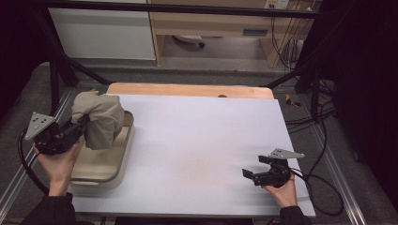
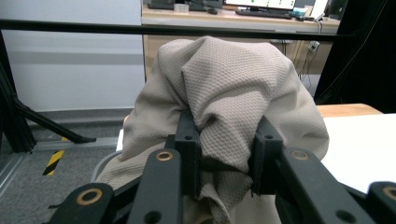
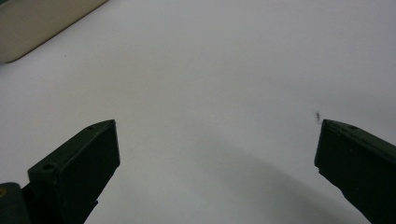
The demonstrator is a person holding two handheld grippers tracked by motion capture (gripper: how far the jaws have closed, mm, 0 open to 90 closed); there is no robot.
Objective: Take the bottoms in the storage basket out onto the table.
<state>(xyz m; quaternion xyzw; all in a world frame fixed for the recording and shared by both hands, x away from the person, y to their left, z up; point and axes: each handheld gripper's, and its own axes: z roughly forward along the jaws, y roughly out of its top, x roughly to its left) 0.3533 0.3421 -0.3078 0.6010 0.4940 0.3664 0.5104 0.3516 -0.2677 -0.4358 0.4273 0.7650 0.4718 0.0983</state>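
Observation:
A beige woven cloth (image 1: 99,119) hangs bunched above a cream tray (image 1: 119,157) at the table's left side. My left gripper (image 1: 83,123) is shut on a fold of the cloth (image 2: 229,93), its black jaws pinching the fabric from both sides, midway at the left gripper (image 2: 227,154). At the front right of the white table (image 1: 197,140) my right gripper (image 1: 252,168) is held low and stands open. In the right gripper view its jaws are wide apart over bare white surface, the right gripper (image 3: 217,163) holding nothing. A corner of the tray (image 3: 42,23) shows at the upper left there.
A wooden strip (image 1: 187,89) runs along the table's far edge. Black frame bars (image 1: 56,61) and cables (image 1: 319,140) flank the table. Beyond stand a wooden desk (image 1: 211,23) and a white panel (image 1: 103,33).

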